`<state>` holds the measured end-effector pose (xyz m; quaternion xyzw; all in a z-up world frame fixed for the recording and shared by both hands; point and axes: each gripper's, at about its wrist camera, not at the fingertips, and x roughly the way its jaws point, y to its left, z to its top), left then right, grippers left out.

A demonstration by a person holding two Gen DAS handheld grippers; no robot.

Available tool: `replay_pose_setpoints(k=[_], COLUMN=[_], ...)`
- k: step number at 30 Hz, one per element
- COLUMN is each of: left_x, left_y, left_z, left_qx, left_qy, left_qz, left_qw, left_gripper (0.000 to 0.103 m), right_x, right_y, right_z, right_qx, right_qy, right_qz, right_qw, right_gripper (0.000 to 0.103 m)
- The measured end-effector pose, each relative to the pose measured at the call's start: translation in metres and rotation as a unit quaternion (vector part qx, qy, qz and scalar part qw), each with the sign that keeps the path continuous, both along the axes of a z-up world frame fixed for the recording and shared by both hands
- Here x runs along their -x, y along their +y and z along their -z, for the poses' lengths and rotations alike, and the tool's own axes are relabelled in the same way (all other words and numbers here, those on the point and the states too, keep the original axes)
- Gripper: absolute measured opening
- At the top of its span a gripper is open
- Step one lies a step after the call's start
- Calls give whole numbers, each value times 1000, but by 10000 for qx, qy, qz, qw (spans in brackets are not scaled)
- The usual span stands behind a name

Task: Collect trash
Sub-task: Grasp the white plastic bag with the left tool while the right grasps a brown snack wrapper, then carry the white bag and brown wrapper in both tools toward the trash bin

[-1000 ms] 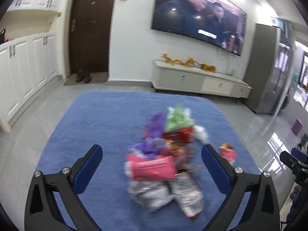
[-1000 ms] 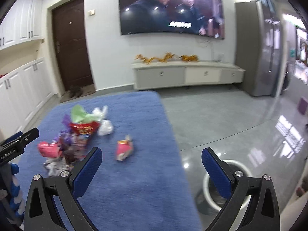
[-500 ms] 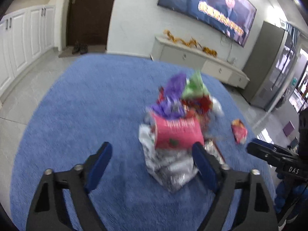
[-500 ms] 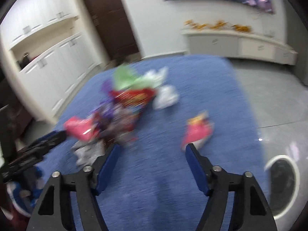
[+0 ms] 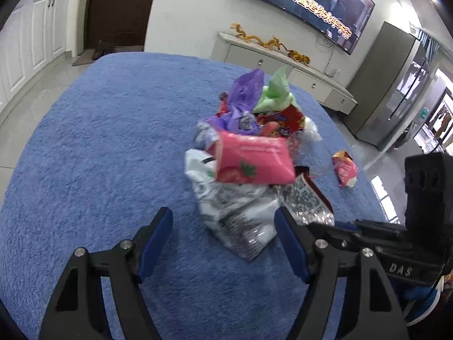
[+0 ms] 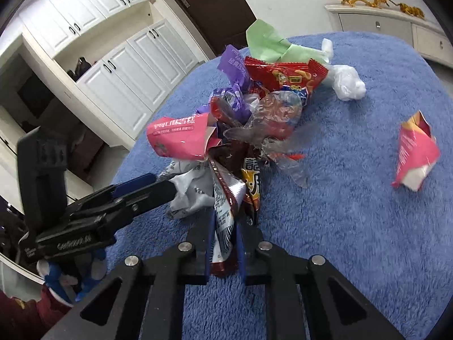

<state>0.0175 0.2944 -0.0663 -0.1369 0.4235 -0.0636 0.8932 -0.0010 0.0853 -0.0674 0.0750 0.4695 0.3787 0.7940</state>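
Note:
A heap of wrappers (image 5: 249, 153) lies on the blue rug (image 5: 99, 147): a pink strawberry packet (image 5: 252, 161), silver bags, purple, green and red wrappers. My left gripper (image 5: 223, 240) is open just in front of the silver bag (image 5: 237, 209). In the right wrist view my right gripper (image 6: 225, 243) is shut on a silver and dark red wrapper (image 6: 225, 198) at the near edge of the heap (image 6: 254, 107). A lone pink packet (image 6: 414, 153) lies to the right, also seen in the left wrist view (image 5: 345, 170).
The left gripper's body (image 6: 85, 206) reaches in from the left in the right wrist view. The right gripper's body (image 5: 396, 240) shows at the right in the left wrist view. A crumpled white bag (image 6: 346, 82) lies behind the heap. White cabinets (image 6: 113, 65) and a TV console (image 5: 283, 62) line the walls.
Both grippers have come down close to the heap. My right gripper has swung left from the floor side and shut on the silver and dark red wrapper. My left gripper has narrowed but stays open.

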Motion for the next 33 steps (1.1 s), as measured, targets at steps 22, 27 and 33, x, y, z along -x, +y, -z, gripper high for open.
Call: replay_pose_setpoints(k=[22,27,33], left_x=[17,34,41], left_y=[-26,-75,-106], left_z=[10,3,-6], left_qx=[2274,1988,1923], left_qy=[978,1208,1235], left_qz=[746,1506,1883], left_qw=[9660,9608,9551], left_gripper=[50,50,50], right_x=[57,69,81], right_y=[-93,-123,-159], right_z=[-31,-38,-41], right_qx=[-280,-227,-226], right_qy=[-506,-622,-684], right_qz=[1101,1450,1851], right_qw=[9922,9872,9801], right_gripper=[11,11,11])
